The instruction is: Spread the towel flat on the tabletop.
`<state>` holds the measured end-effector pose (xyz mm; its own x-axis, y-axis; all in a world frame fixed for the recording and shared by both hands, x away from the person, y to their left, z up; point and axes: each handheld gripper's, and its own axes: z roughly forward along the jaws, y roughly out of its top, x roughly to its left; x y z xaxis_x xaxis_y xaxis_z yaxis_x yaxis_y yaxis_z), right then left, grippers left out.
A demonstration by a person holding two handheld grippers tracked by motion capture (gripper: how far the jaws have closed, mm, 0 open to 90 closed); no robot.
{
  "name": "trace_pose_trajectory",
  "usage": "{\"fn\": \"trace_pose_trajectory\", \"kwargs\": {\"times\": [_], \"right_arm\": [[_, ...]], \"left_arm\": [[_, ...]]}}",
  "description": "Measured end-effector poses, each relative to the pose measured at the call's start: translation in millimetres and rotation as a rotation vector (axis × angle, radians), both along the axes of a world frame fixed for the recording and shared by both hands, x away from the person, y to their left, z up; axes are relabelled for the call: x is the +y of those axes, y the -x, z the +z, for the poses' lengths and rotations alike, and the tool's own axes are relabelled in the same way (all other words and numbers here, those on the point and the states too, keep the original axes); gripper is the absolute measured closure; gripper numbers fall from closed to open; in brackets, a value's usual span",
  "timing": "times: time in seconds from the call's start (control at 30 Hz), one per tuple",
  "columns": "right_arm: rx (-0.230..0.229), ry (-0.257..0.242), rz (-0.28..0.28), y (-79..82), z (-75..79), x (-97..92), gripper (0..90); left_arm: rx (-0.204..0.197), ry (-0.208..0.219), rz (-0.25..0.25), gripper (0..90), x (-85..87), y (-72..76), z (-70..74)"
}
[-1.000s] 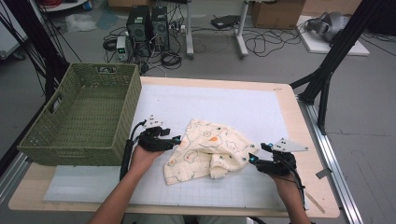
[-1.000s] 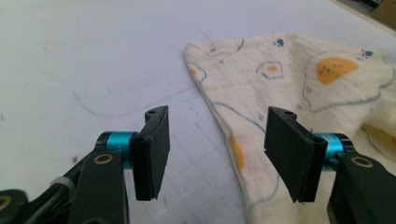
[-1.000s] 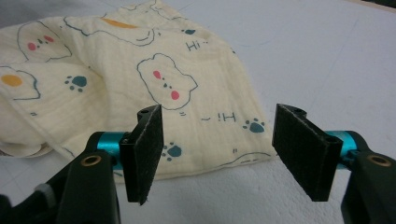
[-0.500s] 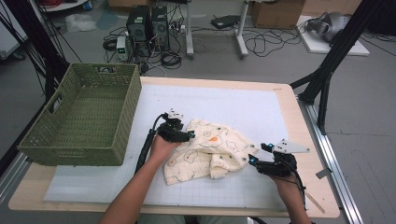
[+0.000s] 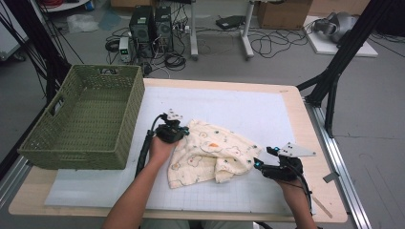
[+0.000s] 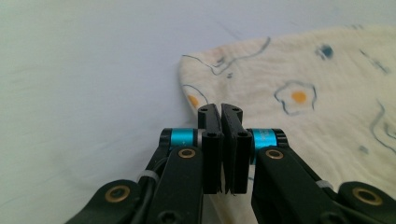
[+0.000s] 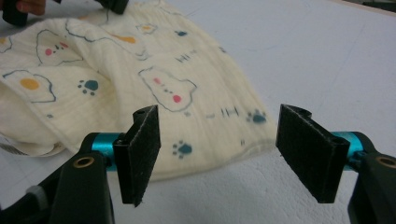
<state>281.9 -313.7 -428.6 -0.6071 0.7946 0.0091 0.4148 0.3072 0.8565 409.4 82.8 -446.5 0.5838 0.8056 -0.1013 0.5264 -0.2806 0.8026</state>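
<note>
— What has changed since a second ago?

— Carried from beside the green basket (image 5: pixel 81 121) to the cloth's upper left corner, the left gripper (image 5: pixel 180 134) is seen with its jaws just closed together. Whether a fold of the cream printed cloth (image 5: pixel 210 155) is pinched between them cannot be told; the cloth's edge is seen just behind the pads (image 6: pixel 211 140).

— And the other claw?

— The right gripper (image 5: pixel 258 164) is kept released, its jaws spread just short of the cloth's lower right edge. The cloth is left crumpled mid-mat on the table (image 5: pixel 296 102), between both grippers.
</note>
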Motion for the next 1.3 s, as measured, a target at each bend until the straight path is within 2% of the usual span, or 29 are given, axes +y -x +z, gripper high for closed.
{"fn": "trace_pose_trajectory", "kwargs": {"times": [0.03,0.17,0.3,0.4,0.5,0.57,0.63,0.67,0.7,0.77,0.8,0.83,0.87,0.9,0.97,1.03,1.1,1.13,1.2,1.3], "right_arm": [[0.004,0.006,-0.003,-0.2,-0.9,1.0,30.3],[0.005,0.026,-0.016,-5.2,-4.4,7.8,30.6],[0.025,0.03,-0.027,-14.7,-4.8,16.8,33.2],[0.04,0.048,-0.03,-25.4,-4.4,25.0,36.2],[0.069,0.052,-0.05,-37.8,-6.8,32.3,37.8],[0.096,0.048,-0.06,-47.4,-11.0,38.5,39.5],[0.113,0.092,-0.04,-56.8,-16.2,46.4,41.2],[0.113,0.133,-0.022,-59.9,-19.0,51.0,44.1],[0.114,0.136,-0.011,-62.6,-21.4,53.3,45.7],[0.131,0.107,0.0,-68.2,-21.6,51.7,53.5],[0.138,0.104,0.003,-70.0,-20.5,49.8,68.8],[0.139,0.115,0.005,-72.6,-18.9,47.4,80.4],[0.138,0.138,0.007,-75.2,-17.8,45.8,85.0],[0.136,0.149,0.011,-79.9,-17.0,44.3,85.8],[0.117,0.214,-0.019,-85.8,-14.9,45.7,86.2],[0.094,0.28,-0.073,-95.9,-12.7,46.9,86.2],[0.059,0.34,-0.159,-107.3,-10.8,45.9,86.1],[0.06,0.357,-0.204,-113.3,-10.1,44.3,85.9],[0.046,0.349,-0.263,-121.8,-7.6,40.7,85.4],[0.047,0.288,-0.279,-125.1,-3.1,38.1,79.5]], "left_arm": [[-0.005,0.023,0.04,86.7,8.2,-1.5,1.2],[-0.004,0.04,0.099,86.4,22.9,-1.7,3.0],[0.005,0.058,0.099,81.2,26.4,1.2,-0.1],[0.007,0.083,0.102,64.7,28.3,3.4,-0.3],[0.01,0.114,0.086,53.9,30.5,4.4,1.1],[0.002,0.111,0.091,54.0,32.1,5.4,2.5],[0.003,0.119,0.092,53.7,33.9,5.8,3.6],[0.001,0.12,0.092,53.6,34.5,6.3,4.2],[0.002,0.121,0.086,53.6,35.3,6.7,4.9],[-0.002,0.125,0.071,53.5,35.9,7.9,5.8],[-0.004,0.127,0.065,53.5,35.7,8.1,5.7],[0.001,0.123,0.059,53.5,36.4,8.4,5.9],[0.006,0.126,0.06,53.4,36.7,8.9,6.0],[0.006,0.128,0.057,53.4,36.8,9.2,6.2],[0.005,0.124,0.047,53.4,36.7,10.6,7.2],[0.009,0.119,0.037,53.4,35.7,12.5,8.5],[0.006,0.125,0.033,53.2,34.1,15.4,8.6],[0.0,0.123,0.033,53.2,33.3,17.6,7.9],[0.008,0.115,0.026,52.5,32.7,20.0,4.3],[0.04,0.132,0.012,49.5,32.1,20.8,-2.5]]}}
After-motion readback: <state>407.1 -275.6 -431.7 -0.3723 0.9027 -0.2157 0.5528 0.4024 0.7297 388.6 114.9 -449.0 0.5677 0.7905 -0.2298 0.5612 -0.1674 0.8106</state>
